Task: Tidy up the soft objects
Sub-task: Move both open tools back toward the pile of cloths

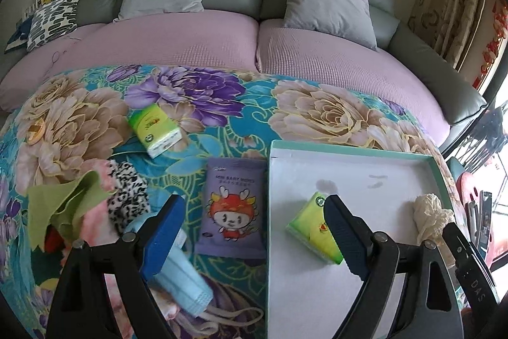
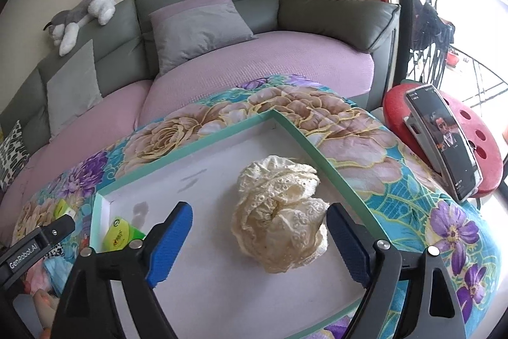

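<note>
1. The step in hand looks like a release: the right gripper (image 2: 258, 243) has its blue jaws spread wide, and the cream lace bundle (image 2: 279, 213) lies between them on the white floor of the tray (image 2: 206, 145), free of both pads, so I judge it just set down
2. The left gripper (image 1: 254, 235) is also wide apart and holds nothing; in the left wrist view its jaws frame the purple wipes pack (image 1: 233, 208), lower centre of the frame, which lies flat on the floral cloth (image 1: 317, 107) just outside the tray's left wall
3. Already in the tray: a green tissue pack (image 1: 312, 227) near its left side, and the lace bundle at the right of that same view
4. Still outside on the cloth: a second green tissue pack (image 1: 155, 131) at centre left, the wipes pack, a blue face mask (image 1: 187, 281) under the left jaw, and a heap of rags (image 1: 82, 212) at lower left
5. The next move likely calls for lowering the left gripper over the wipes pack, closing across its narrow width, then lifting it over the tray wall
6. The lace bundle looks crumpled, pale and springy, loosely balled, resting near the tray's right wall
</note>
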`<state>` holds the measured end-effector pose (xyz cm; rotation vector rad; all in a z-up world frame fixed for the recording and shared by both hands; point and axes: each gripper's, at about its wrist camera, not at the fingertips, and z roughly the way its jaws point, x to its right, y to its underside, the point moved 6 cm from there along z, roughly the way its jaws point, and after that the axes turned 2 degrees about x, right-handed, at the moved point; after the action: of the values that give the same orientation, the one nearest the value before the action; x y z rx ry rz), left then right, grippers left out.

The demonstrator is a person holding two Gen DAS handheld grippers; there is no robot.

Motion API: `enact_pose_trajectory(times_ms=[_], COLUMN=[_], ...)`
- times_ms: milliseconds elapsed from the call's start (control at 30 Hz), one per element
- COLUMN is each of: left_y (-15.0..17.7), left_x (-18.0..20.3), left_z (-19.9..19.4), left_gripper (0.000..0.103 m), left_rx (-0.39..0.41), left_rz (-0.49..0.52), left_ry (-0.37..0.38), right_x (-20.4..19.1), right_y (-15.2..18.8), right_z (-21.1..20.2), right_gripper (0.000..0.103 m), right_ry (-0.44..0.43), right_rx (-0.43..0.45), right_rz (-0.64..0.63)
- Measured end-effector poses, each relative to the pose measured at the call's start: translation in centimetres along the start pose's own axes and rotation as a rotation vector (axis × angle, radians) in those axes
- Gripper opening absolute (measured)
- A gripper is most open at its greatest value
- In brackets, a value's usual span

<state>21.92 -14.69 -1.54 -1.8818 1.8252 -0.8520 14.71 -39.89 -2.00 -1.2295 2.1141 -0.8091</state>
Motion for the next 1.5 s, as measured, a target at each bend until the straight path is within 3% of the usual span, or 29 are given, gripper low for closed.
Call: enact_pose_trajectory(times_ms=[100, 300, 467, 833, 1000, 1233, 1500], left_y=[0.1, 0.4, 0.9, 1.2, 1.3, 1.6, 2.2], left_x=[-0.8, -3.3, -6.6, -14.3, -17.1, -19.8, -21.3], left_z=[-0.9, -3.0, -4.5, -6.9, -7.7, -8.2, -7.8], left_gripper=[0.089, 0.089, 0.089, 0.089, 0.089, 0.089, 0.089], left_rx=[0.003, 0.020, 0.033, 0.080, 0.099, 0.116, 0.077], left_rz=[-0.008, -0.037, -0.069, -0.188, -0.207, -0.235, -0.244], left_ry=[-0.001, -0.022, -0.075, -0.171, -0.211, -0.258, -0.232], right_x=[-0.5, -1.6, -3.3, -9.2, -11.2, -12.8, -15.9], right_y=[-0.1, -0.6, -0.1, 1.9, 2.7, 3.3, 4.7], right_z=[-0.5, -2.4, -3.0, -4.1, -4.5, -4.7, -5.2], right_gripper=[0.101, 0.103, 0.103, 0.103, 0.103, 0.103, 0.103], right_ry=[-0.009, -0.092, -0.186, -0.208, -0.256, -0.132, -0.238], right_rx=[0.005, 0.045, 0.027, 0.002, -0.016, 0.024, 0.016], right_rz=[-0.016, -0.003, -0.011, -0.189, -0.167, -0.254, -0.307])
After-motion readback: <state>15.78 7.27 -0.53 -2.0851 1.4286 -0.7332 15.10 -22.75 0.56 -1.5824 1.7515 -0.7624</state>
